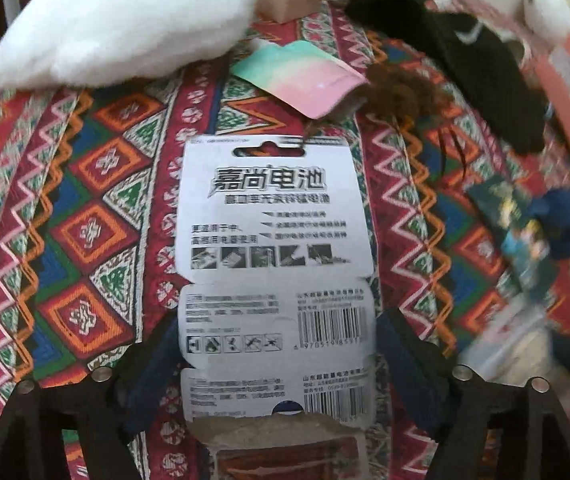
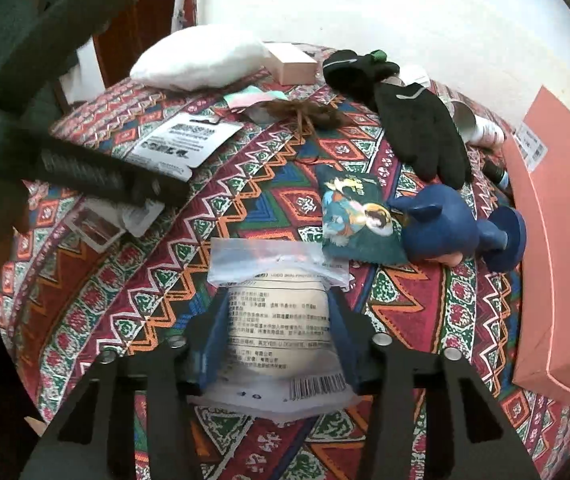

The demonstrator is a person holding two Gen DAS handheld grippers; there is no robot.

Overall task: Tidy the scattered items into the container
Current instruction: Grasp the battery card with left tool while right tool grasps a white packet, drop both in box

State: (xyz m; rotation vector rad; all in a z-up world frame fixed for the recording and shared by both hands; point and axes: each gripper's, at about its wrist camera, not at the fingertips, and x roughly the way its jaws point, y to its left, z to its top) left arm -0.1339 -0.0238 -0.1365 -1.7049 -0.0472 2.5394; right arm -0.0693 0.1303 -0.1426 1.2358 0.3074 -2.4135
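Two grippers down on the patterned tablecloth [image 2: 269, 208], each straddling one item. Landmark: the salmon-pink box [image 2: 557, 216], which is the container and sits at the cloth's right edge in the right wrist view.

Left gripper [image 1: 277, 344]: jaws spread about as wide as the white battery card [image 1: 273, 240], printed back up, flat on the cloth. Blue pads sit against the card's two long edges near its lower end; can't tell if they actually pinch it. Card is well apart from the box, on the far side of the cloth from it.

Right gripper [image 2: 279, 332]: jaws partly open, blue pads on either side of a clear plastic packet [image 2: 281, 280] with a pale round item inside. Pads touch or nearly touch the packet's sides; grip not confirmed. Packet lies on the cloth, nearer the box than the card is, still outside it.

Scattered items, all outside the box:
- blue figurine [image 2: 445, 224] on its side, just beside the box wall
- dark teal printed pouch [image 2: 357, 216] touching the figurine, on the side away from the box
- black gloves [image 2: 417, 124] behind those
- brown tuft [image 2: 317, 114], pastel card [image 2: 253, 98]
- white cushion [image 2: 201, 60] and pink block [image 2: 293, 62] at the far edge
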